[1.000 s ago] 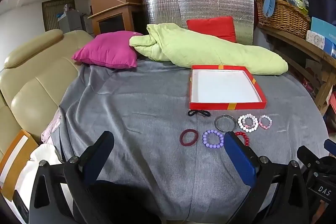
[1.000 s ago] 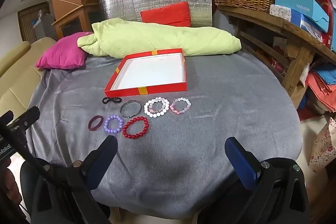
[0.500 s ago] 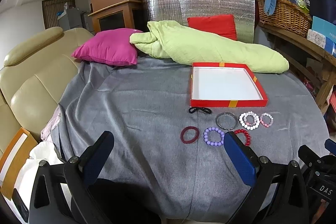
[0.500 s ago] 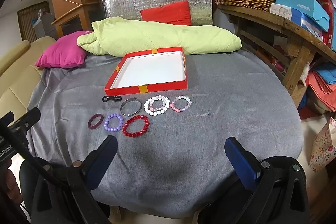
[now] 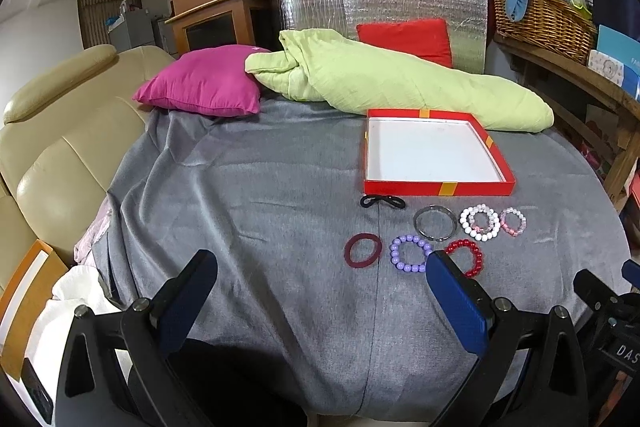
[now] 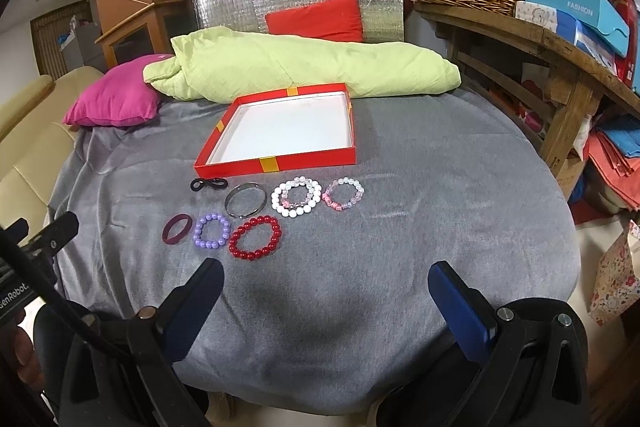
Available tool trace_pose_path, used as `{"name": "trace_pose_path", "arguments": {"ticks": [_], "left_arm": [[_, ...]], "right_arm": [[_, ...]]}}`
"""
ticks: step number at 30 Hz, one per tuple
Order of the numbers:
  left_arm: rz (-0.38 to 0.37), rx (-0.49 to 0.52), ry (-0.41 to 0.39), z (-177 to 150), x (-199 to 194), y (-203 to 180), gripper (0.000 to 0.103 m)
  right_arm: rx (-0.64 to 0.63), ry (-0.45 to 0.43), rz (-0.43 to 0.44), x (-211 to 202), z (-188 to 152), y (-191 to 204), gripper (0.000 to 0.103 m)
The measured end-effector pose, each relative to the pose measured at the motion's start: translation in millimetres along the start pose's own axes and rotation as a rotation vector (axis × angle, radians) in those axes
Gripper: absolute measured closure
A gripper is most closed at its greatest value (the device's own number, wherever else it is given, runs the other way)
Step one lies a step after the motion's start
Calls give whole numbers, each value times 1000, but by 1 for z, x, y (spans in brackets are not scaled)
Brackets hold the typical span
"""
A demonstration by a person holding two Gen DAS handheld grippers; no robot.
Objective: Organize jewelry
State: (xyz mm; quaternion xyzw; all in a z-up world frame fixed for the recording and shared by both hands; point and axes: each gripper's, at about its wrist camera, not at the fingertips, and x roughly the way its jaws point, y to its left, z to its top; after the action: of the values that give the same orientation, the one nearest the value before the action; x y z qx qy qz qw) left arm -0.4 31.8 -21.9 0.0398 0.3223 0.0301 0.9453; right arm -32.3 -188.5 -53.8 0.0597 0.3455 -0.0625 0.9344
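The left gripper sits at the bottom of its frame with both blue-padded fingers spread wide and nothing between them; the right gripper is likewise wide open and empty at the bottom of its own frame. Both hover above the near edge of the grey velvety tablecloth.

In the left view, the jewelry lies up and to the right of the gripper's midline: the red beaded bracelet just past its right finger, the purple beaded bracelet and the dark maroon band beside it. In the right view, the same cluster lies up and to the left, the red beaded bracelet nearest. Further out sit the silver bangle, the white beaded bracelet, the pink beaded bracelet and a small black loop. The rings lie flat, with no long axis. Beyond them, in mid-frame, the shallow red cardboard box with a white floor stands empty.

Either gripper is about equally placed; the left looks marginally closer to the red bracelet.

Against half a second ago, the view is almost unchanged: the jewelry sits slightly lower in the left frame, and nothing on the cloth has shifted.
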Motion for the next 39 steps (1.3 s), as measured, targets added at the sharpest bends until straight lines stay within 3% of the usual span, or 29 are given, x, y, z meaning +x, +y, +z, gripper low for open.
{"name": "trace_pose_path", "arguments": {"ticks": [12,17,20,22,24,27,33,35,37,39], "left_arm": [[3,4,53,6,46,2,0],[-104,2,146,11,99,5,0],[-187,-26,205,12,134,10,0],[-189,-42,227,12,153,13,0],[-168,-46,215,13,168,16,0],[-188,-51,251,15,187,16,1],[-242,1,301,28,214,1,30],[-247,19,298,33,220,-5,33],[-256,30,285,38,225,-8,41],[-269,48,270,43,230,-12,45]], "right_arm": [[19,11,-18,40,31,-23,0],[21,128,64,91,50,-48,2],[51,187,104,124,59,-64,12],[88,214,141,140,62,-69,21],[102,226,178,153,63,-66,23],[101,256,154,169,63,-62,41],[10,364,54,204,62,-54,70],[-19,368,22,208,60,-52,77],[-35,358,7,206,59,-50,90],[-30,345,5,204,58,-49,92]]}}
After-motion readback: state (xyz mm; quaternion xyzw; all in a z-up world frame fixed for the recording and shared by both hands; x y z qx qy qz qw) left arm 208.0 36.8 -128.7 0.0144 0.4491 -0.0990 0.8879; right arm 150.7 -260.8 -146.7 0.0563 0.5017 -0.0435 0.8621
